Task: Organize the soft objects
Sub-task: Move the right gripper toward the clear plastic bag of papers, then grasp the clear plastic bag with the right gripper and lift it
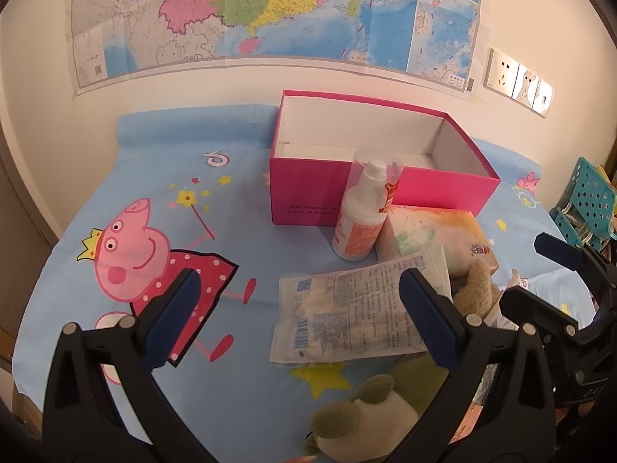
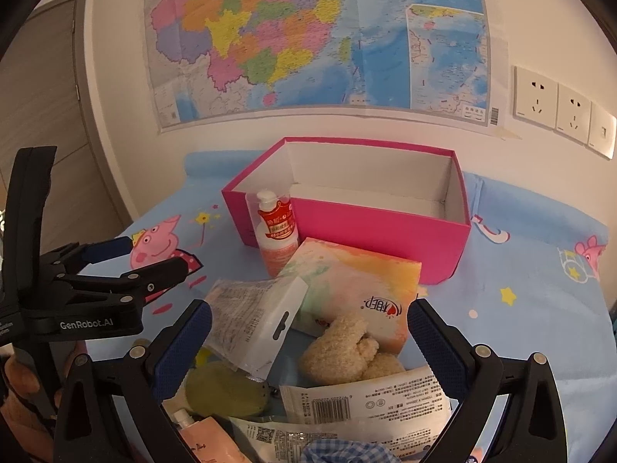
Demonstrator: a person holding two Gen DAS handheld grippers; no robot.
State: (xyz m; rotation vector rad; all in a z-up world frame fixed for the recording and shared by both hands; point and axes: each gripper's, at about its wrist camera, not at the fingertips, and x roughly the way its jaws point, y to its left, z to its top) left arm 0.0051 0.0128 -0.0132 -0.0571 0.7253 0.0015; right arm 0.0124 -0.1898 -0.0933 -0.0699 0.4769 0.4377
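Plush toys, packets and a pink box spread over a cartoon-pig bedsheet.

Left wrist view: left gripper (image 1: 304, 320) hovering low over the sheet (image 1: 239, 227), jaws spread wide, nothing between them. Just ahead, a flat white printed packet (image 1: 358, 316) lying on the sheet, its right end behind the right jaw. Beyond it, a white pump bottle with orange label (image 1: 364, 212) standing upright against the front wall of the open pink box (image 1: 308, 193); box interior white, nothing seen inside. Right of the bottle, a pastel tissue pack (image 1: 435, 231), with a beige plush toy (image 1: 476, 285) touching its near edge. Near the bottom edge, a green-and-white plush toy (image 1: 370, 413) between the jaws' bases. Right gripper (image 1: 540, 274) at the far right, seen side-on, jaws parted. Map (image 1: 270, 11) on the wall, sockets (image 1: 516, 81) to its right, teal perforated basket (image 1: 586, 200) at the right edge.

Right wrist view: right gripper (image 2: 308, 343) with jaws spread wide, holding nothing, above a pile of items. Beige plush toy (image 2: 347, 351) between the jaws, touching the tissue pack (image 2: 354, 281). Printed packet with hang hole (image 2: 254, 320) tilted, leaning over a green plush piece (image 2: 223, 389). Barcode packet (image 2: 366, 397) nearest the camera, blue checked cloth (image 2: 335, 451) at the bottom edge, peach tube (image 2: 204, 440) lower left. Pump bottle (image 2: 275, 227) upright against the pink box (image 2: 366, 227). Left gripper (image 2: 127, 258) at the left, jaws apart.
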